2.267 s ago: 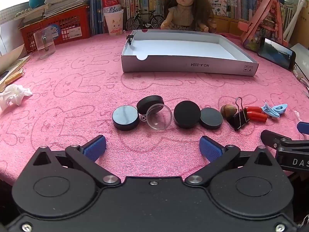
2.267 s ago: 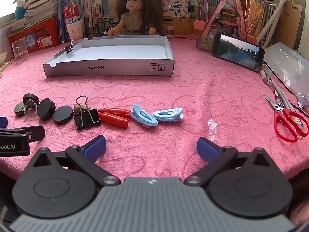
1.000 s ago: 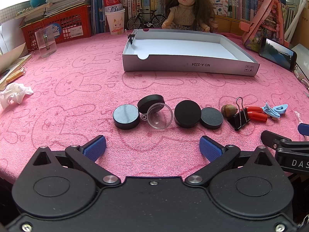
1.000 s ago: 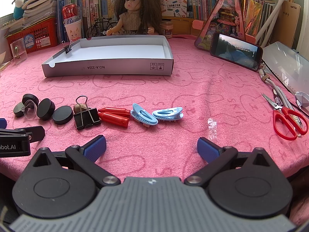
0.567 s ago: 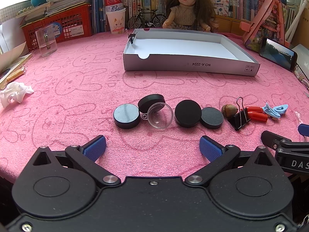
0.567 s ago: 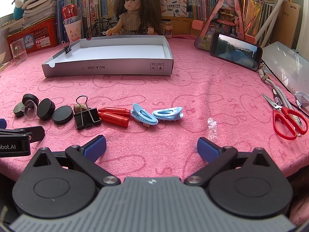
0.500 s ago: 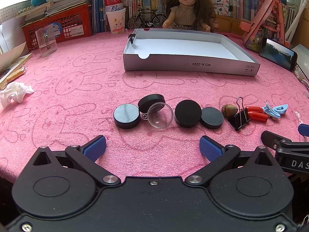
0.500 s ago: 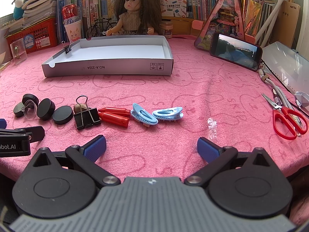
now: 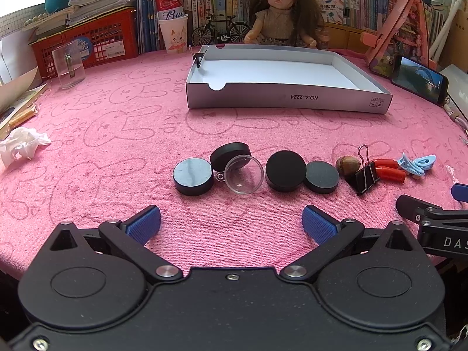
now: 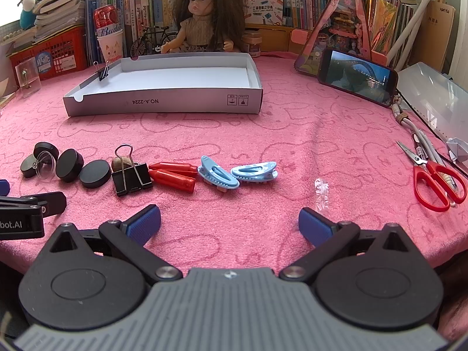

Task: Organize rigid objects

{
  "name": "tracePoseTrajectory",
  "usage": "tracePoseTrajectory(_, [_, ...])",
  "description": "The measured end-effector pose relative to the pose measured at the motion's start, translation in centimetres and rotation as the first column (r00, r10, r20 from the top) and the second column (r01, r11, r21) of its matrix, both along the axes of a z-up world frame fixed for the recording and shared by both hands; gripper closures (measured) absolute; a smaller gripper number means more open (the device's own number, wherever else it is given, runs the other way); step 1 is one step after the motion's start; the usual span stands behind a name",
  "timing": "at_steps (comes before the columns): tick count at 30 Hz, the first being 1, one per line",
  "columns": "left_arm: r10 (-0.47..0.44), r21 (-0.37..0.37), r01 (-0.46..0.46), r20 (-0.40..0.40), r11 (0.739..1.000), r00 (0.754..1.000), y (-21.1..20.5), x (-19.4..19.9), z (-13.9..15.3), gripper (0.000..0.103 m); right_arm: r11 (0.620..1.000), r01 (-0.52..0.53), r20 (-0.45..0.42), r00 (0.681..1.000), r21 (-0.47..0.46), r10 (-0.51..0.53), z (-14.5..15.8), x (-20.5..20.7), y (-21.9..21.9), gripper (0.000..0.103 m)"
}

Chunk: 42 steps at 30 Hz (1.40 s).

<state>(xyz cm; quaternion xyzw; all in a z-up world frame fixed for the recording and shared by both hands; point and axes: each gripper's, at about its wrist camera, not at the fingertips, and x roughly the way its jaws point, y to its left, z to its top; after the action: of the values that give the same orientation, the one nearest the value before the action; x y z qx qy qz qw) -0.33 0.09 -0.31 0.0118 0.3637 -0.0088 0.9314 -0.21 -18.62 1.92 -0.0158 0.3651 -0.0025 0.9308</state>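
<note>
We hold the left hand-held gripper [image 9: 231,223] low over the near edge of the counter [image 9: 117,122], its blue pads wide apart and empty. Just ahead of it lie four black discs [image 9: 193,176] and a clear dome [image 9: 243,175] in a row, the dome leaning on the rear disc. Our right hand-held gripper [image 10: 229,222] is likewise spread and holds nothing. Ahead and to its left sit a black binder clip [image 10: 131,175], two red caps [image 10: 172,177] and two blue clips [image 10: 218,177], close together. Red scissors [image 10: 435,181] lie far to its right. The open grey box [image 10: 163,103] stands farther ahead, with a small binder clip [image 10: 103,73] on its left wall.
</note>
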Motion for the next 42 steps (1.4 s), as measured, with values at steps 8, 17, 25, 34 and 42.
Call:
tracePoseTrajectory(8, [-0.009,-0.004,0.009,0.03,1.0,1.0,0.5,-0.8,-0.1,0.0,1.0,0.007,0.031,0.999,0.001,-0.007,-0.3,-0.4,-0.3,0.0])
tracePoseTrajectory(17, [0.052,-0.128,-0.044,0.058,0.991,0.997,3.6,-0.8,1.5,0.031,0.999,0.03,0.093,0.995,0.043,-0.034,0.4,-1.2,-0.8,0.0])
tracePoseTrajectory(25, [0.092,-0.095,-0.082,0.103,0.992,0.99,5.6,-0.3,2.1,0.056,0.994,0.052,0.135,0.989,0.093,-0.065,1.2,-1.0,-1.0,0.024])
tracePoseTrajectory(34, [0.058,-0.089,-0.051,0.087,0.995,0.994,5.3,0.1,1.4,0.062,0.986,0.069,0.083,0.993,0.152,-0.082,1.1,0.4,-1.5,0.066])
tracePoseTrajectory(42, [0.046,-0.093,-0.038,0.08,0.995,0.996,4.9,0.9,1.0,0.063,0.979,0.081,0.057,0.994,0.185,-0.093,0.7,1.6,-1.2,0.062])
